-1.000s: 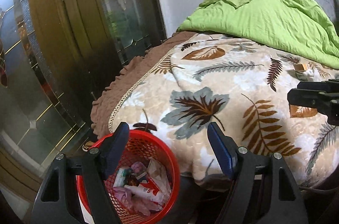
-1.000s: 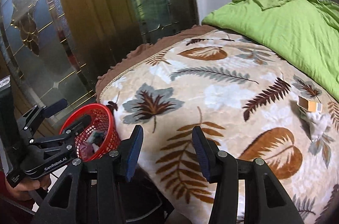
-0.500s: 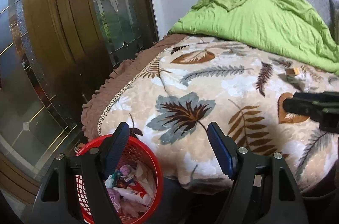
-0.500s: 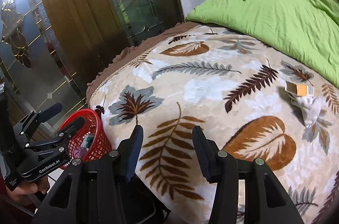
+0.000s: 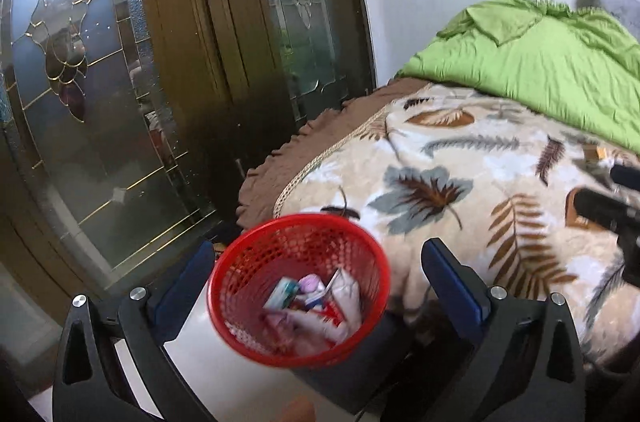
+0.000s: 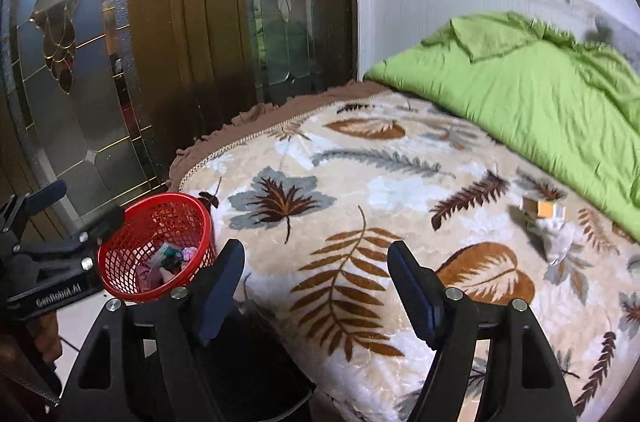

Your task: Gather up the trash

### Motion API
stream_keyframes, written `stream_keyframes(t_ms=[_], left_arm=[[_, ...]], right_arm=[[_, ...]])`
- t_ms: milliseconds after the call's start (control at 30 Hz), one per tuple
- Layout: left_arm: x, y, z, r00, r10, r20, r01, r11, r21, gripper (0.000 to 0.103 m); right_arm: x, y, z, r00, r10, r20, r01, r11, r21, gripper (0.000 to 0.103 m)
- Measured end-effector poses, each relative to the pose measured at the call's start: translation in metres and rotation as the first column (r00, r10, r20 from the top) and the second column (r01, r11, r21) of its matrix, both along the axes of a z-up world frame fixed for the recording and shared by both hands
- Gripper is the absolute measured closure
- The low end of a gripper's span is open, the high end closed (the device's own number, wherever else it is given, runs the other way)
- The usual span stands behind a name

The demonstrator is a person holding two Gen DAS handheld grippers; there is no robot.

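A red mesh basket with several wrappers and tissues inside stands on the floor at the bed's corner. In the left wrist view it appears between the fingers of my left gripper, whose jaws are opening; the pads do not press on it. From the right wrist view, the left gripper sits just left of the basket. My right gripper hangs over the leaf-patterned blanket, its jaws opening with nothing between them. A small orange-and-white box and a crumpled white tissue lie on the blanket at the right.
A green quilt covers the bed's far end. A wood-and-stained-glass door stands close on the left, past the basket. White floor tile shows beside the basket. A hand holds the left gripper.
Both grippers' jaws have widened. Both views have swung toward the door, and the basket now sits centred between the left fingers instead of behind the left one.
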State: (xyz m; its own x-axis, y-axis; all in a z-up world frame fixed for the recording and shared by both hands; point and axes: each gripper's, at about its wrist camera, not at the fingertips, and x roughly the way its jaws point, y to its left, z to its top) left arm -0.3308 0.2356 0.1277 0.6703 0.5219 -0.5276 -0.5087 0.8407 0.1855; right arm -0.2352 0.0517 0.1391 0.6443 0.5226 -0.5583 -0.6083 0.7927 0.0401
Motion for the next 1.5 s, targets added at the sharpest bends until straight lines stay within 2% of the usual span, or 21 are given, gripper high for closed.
stream_keyframes(t_ms=[67, 300, 467, 567, 800, 967, 1500], left_arm=[[-0.003, -0.003, 0.0, 1.0, -0.002, 0.007, 0.002, 1.0, 0.014, 0.0], [-0.008, 0.0, 0.008, 0.996, -0.015, 0.088, 0.017, 1.0, -0.025, 0.0], [-0.002, 0.01, -0.001, 0.999, -0.005, 0.051, 0.009, 0.996, -0.09, 0.0], [-0.001, 0.015, -0.004, 0.999, 0.011, 0.051, -0.005, 0.995, -0.101, 0.0], [-0.001, 0.015, -0.001, 0.998, 0.023, 0.057, -0.019, 0.997, -0.077, 0.0], [-0.001, 0.017, 0.001, 0.997, 0.023, 0.076, -0.016, 0.995, -0.1, 0.0], [-0.002, 0.021, 0.001, 0.997, 0.039, 0.063, -0.033, 0.995, -0.092, 0.0]], right_arm=[[-0.007, 0.003, 0.001, 1.0, -0.003, 0.022, 0.003, 1.0, -0.009, 0.024], [-0.014, 0.004, 0.004, 0.998, -0.021, 0.064, 0.023, 0.999, -0.036, 0.023], [-0.018, 0.005, 0.003, 0.996, -0.015, 0.083, 0.019, 0.998, -0.057, 0.023], [-0.017, 0.005, 0.003, 0.996, -0.012, 0.084, 0.018, 0.998, -0.061, 0.023], [-0.016, 0.006, 0.002, 0.996, -0.012, 0.085, 0.018, 0.997, -0.069, 0.023], [-0.018, 0.005, 0.003, 0.995, -0.006, 0.098, 0.014, 0.997, -0.08, 0.023], [-0.029, 0.008, 0.009, 0.992, 0.042, 0.115, -0.036, 0.998, -0.057, 0.023]])
